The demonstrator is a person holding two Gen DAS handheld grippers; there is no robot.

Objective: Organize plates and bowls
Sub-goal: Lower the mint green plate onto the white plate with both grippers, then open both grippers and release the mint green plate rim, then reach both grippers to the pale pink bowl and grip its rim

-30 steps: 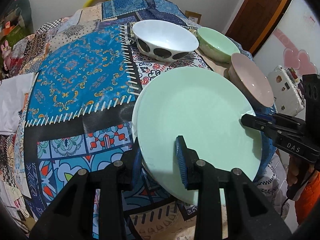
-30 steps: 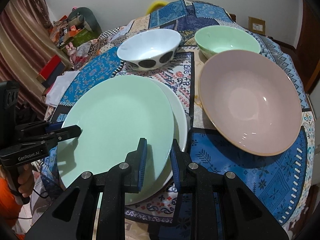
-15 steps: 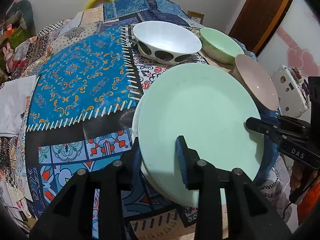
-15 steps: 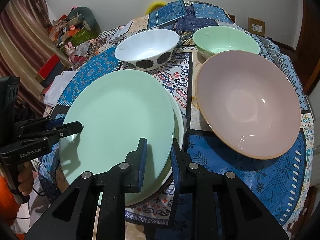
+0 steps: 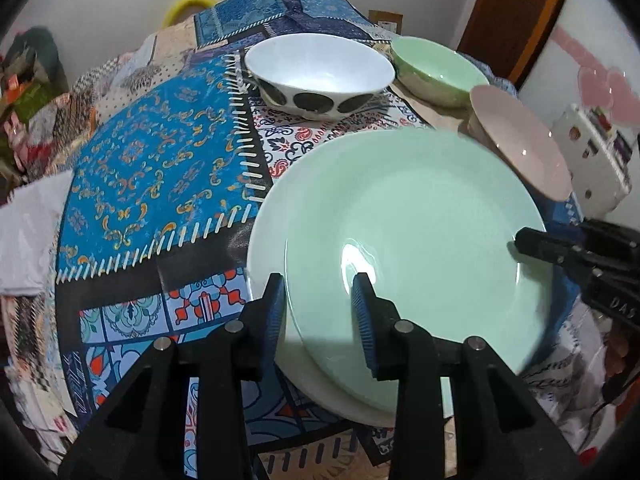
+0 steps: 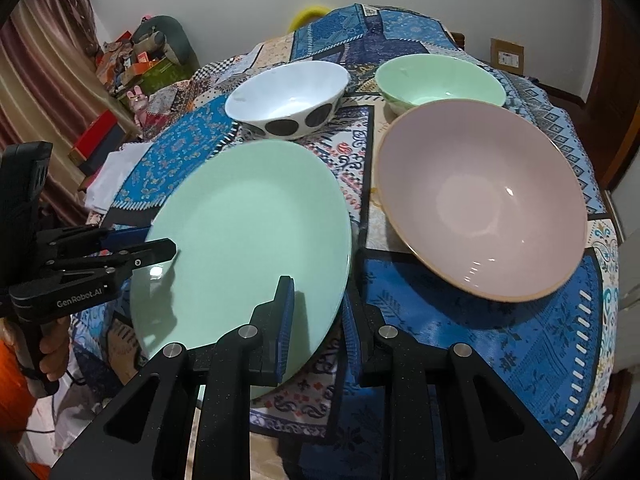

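i am pinching the green plate point(image 5: 416, 236) at opposite rims with my left gripper point(image 5: 320, 308) and right gripper point(image 6: 316, 320), above the white plate point(image 5: 264, 280).

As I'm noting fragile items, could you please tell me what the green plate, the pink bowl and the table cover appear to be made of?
Green plate: probably glazed ceramic or glass, glossy; it mirrors a lamp and a gripper.
Pink bowl: likely glazed ceramic, with sharp glints inside and a tan, seemingly unglazed rim.
Table cover: printed patchwork pattern with a slight sheen; whether cloth or coated vinyl I cannot tell.
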